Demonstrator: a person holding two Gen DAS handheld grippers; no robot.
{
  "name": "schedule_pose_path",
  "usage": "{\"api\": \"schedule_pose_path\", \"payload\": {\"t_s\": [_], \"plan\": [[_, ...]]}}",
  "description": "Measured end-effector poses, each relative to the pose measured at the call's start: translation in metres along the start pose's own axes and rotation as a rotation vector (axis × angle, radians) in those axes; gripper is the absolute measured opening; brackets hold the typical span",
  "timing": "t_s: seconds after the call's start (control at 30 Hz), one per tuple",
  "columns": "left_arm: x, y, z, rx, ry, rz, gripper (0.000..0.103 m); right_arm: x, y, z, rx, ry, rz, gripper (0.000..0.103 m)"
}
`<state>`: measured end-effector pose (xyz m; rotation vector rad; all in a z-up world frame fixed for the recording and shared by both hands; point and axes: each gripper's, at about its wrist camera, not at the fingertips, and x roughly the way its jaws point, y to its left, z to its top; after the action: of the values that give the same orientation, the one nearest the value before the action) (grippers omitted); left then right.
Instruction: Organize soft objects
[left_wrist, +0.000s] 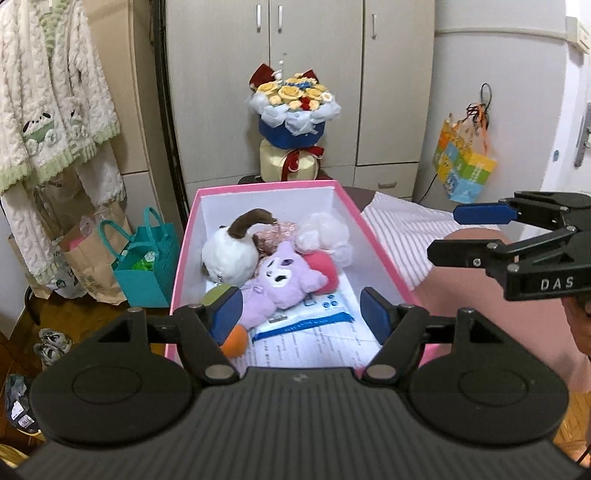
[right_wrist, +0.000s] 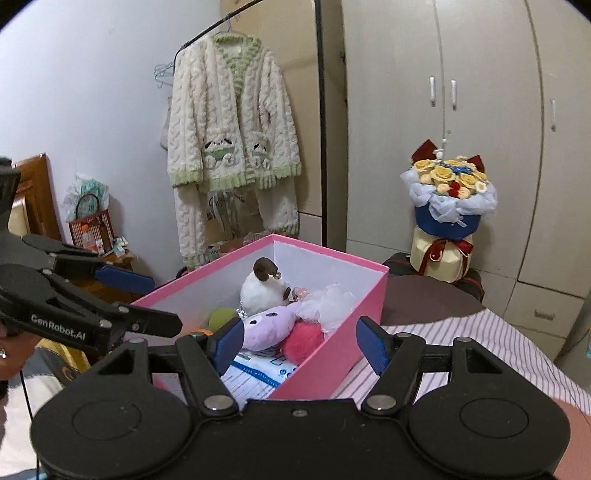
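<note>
A pink box (left_wrist: 192, 236) (right_wrist: 332, 365) stands open on the bed with soft toys inside: a white plush with a brown ear (left_wrist: 227, 254) (right_wrist: 262, 286), a purple plush (left_wrist: 284, 278) (right_wrist: 267, 326), a pink ball (left_wrist: 325, 269) (right_wrist: 303, 339), white mesh (left_wrist: 325, 230) (right_wrist: 328, 301), a green and an orange ball (left_wrist: 234, 341), and a wipes pack (left_wrist: 303, 325). My left gripper (left_wrist: 301, 314) (right_wrist: 146, 304) is open and empty above the box's near end. My right gripper (right_wrist: 299, 345) (left_wrist: 441, 234) is open and empty, just right of the box.
A striped sheet (left_wrist: 402, 229) and pink bedding (left_wrist: 480, 314) lie right of the box. A flower bouquet (left_wrist: 293, 122) (right_wrist: 448, 206) stands behind it before wardrobes. A cardigan (right_wrist: 232, 140) hangs on a rack. A teal bag (left_wrist: 147, 262) and paper bags sit on the floor at left.
</note>
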<state>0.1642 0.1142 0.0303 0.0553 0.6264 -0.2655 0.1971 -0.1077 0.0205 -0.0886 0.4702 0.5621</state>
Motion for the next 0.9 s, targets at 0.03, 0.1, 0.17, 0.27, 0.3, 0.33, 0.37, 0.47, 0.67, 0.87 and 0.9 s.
{"api": "schedule_pose_path", "payload": {"t_s": [0.03,0.1,0.17,0.27,0.3,0.33,0.37,0.47,0.67,0.87,0.9], "plan": [[-0.003,-0.002,-0.001,-0.003,-0.001,-0.008,0.070,-0.005,-0.001,-0.001,0.013,0.000,-0.006,0.072],[-0.010,-0.006,-0.004,-0.008,-0.005,-0.016,0.070,-0.015,-0.003,-0.005,0.033,-0.005,-0.011,0.072],[-0.016,-0.011,-0.006,-0.001,-0.014,-0.015,0.072,-0.025,-0.003,-0.009,0.046,-0.007,-0.019,0.072],[-0.025,-0.018,-0.011,0.000,-0.028,-0.023,0.074,-0.038,0.000,-0.014,0.054,-0.006,-0.059,0.073],[-0.028,-0.020,-0.013,0.000,-0.031,-0.027,0.075,-0.042,0.001,-0.016,0.053,-0.006,-0.068,0.077],[-0.031,-0.021,-0.014,-0.002,-0.035,-0.032,0.076,-0.047,0.002,-0.018,0.053,-0.008,-0.074,0.080],[-0.033,-0.024,-0.015,-0.004,-0.040,-0.036,0.082,-0.052,0.003,-0.020,0.055,-0.010,-0.081,0.081],[-0.039,-0.030,-0.018,-0.014,-0.049,-0.049,0.098,-0.063,0.004,-0.023,0.070,-0.008,-0.104,0.086],[-0.042,-0.042,-0.016,-0.029,0.016,0.021,0.103,-0.081,0.001,-0.027,0.142,0.027,-0.172,0.102],[-0.061,-0.052,-0.017,-0.024,-0.040,0.051,0.103,-0.108,-0.002,-0.035,0.232,0.037,-0.270,0.103],[-0.065,-0.057,-0.018,0.001,-0.051,0.062,0.103,-0.113,-0.002,-0.036,0.236,0.027,-0.272,0.103]]}}
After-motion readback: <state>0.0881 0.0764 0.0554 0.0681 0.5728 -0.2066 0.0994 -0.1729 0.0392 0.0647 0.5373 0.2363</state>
